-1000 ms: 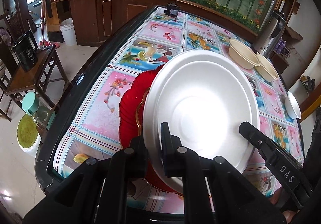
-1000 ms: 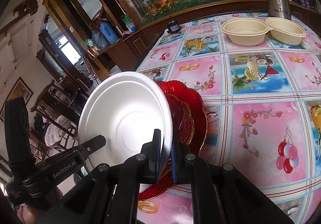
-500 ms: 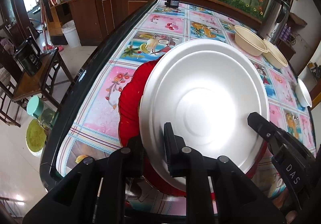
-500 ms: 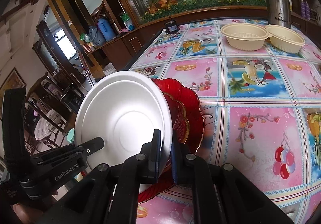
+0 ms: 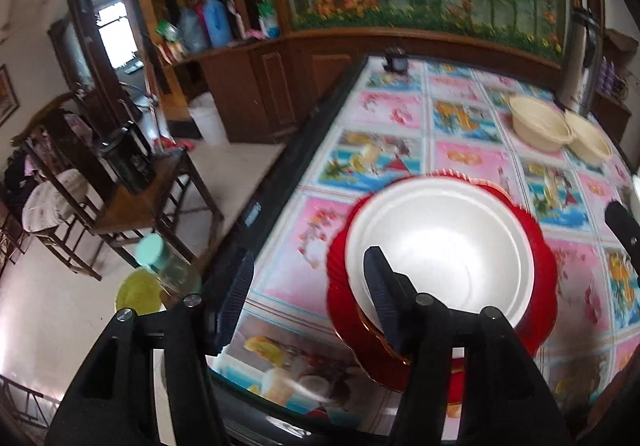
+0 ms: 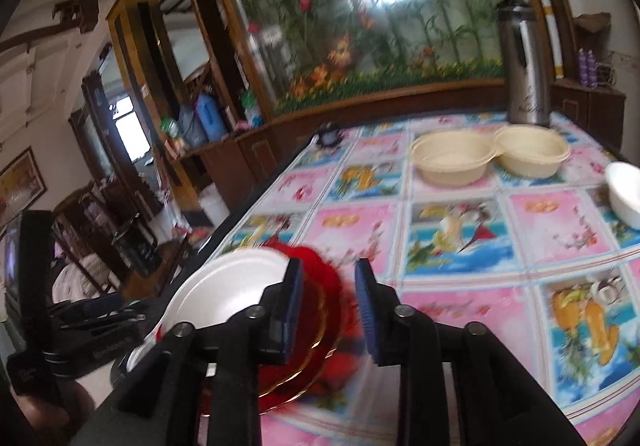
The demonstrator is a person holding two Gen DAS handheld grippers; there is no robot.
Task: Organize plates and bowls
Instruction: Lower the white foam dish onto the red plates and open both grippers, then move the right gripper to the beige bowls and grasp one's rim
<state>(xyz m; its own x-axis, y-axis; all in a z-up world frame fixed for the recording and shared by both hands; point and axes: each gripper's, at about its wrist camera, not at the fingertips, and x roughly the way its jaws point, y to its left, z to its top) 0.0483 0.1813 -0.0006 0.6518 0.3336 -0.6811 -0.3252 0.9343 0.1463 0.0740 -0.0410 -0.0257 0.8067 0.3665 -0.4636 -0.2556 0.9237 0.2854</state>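
Woodwork fills the room: a dark cabinet wall [image 6: 256, 150] framing a large flower mural [image 6: 380, 26], with chairs [image 5: 68, 202] off the tabletop's edge. The tabletop [image 6: 460, 230] wears a pink-and-blue pictured cloth. Near its corner, red plates [image 5: 540, 246] carry the white plate [image 5: 440, 254]; two cream bowls [image 6: 452, 158] stand touching by a steel flask [image 6: 524, 66]. The left gripper [image 5: 308, 286] and right gripper [image 6: 328, 306] have both just been opening, spread and pinching nothing.
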